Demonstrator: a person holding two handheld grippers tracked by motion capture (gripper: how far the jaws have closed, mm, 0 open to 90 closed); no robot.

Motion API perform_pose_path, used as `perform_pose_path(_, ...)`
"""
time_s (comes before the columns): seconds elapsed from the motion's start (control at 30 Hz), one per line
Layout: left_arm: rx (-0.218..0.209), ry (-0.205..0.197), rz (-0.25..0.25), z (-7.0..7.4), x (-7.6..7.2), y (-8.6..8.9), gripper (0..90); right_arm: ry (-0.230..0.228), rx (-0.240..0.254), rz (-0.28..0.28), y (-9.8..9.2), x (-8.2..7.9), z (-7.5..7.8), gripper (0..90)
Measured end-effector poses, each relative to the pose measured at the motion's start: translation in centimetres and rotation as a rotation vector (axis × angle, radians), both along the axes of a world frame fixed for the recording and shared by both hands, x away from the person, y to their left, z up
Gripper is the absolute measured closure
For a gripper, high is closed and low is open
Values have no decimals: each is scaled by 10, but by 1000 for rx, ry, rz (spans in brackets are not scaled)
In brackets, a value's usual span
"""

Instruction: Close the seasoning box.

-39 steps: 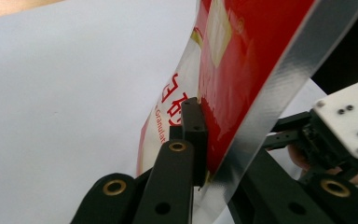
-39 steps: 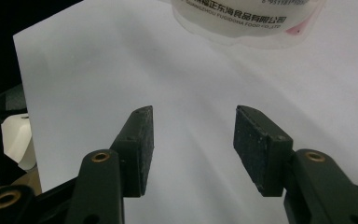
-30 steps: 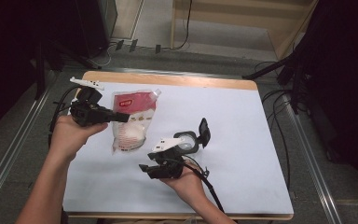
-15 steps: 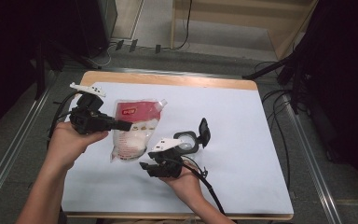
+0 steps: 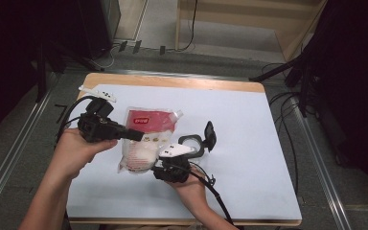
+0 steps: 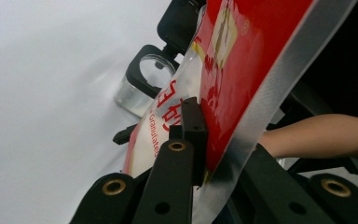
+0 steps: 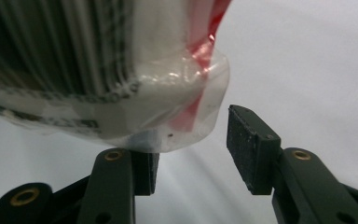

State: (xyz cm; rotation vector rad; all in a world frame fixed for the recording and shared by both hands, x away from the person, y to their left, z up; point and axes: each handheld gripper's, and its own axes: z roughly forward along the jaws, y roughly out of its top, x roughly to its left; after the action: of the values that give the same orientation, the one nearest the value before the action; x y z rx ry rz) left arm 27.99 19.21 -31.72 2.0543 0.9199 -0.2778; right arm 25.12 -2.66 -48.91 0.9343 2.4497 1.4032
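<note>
Left tool (image 5: 136, 135) clamped on sugar pouch's (image 5: 146, 139) sealed top edge, lifting it; right tool (image 7: 191, 149) half-open, jaws just closing around bottom corner, steadying for pouring into open jar (image 5: 191, 143).

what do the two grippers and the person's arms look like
Both are black. The left gripper trails a black cable; the right gripper carries a pale three-cornered plate and a trailing cable. The jaws have brass-coloured rivets and flat dark pads. Both forearms are bare, no sleeves showing.

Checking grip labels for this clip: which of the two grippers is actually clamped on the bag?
The left gripper: its jaws are pinched shut on the bag's red top edge. The right gripper has a gap, its jaws just closing around the bag's bottom corner.
</note>
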Motion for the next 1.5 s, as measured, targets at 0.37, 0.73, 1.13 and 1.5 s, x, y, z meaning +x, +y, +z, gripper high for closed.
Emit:
perform_pose_path(0.37,17,7,28,-7,4,-3,900,-94,-38,86,8,-15,5,526)
perform_pose_path(0.73,14,-35,38,-11,6,-8,900,-48,-27,121,8,-21,9,526)
perform_pose_path(1.13,31,-127,14,-22,7,-18,859,-11,-19,144,9,-23,13,527)
perform_pose_path(1.5,36,-127,10,-30,8,-28,853,-46,-45,183,17,-33,22,510)
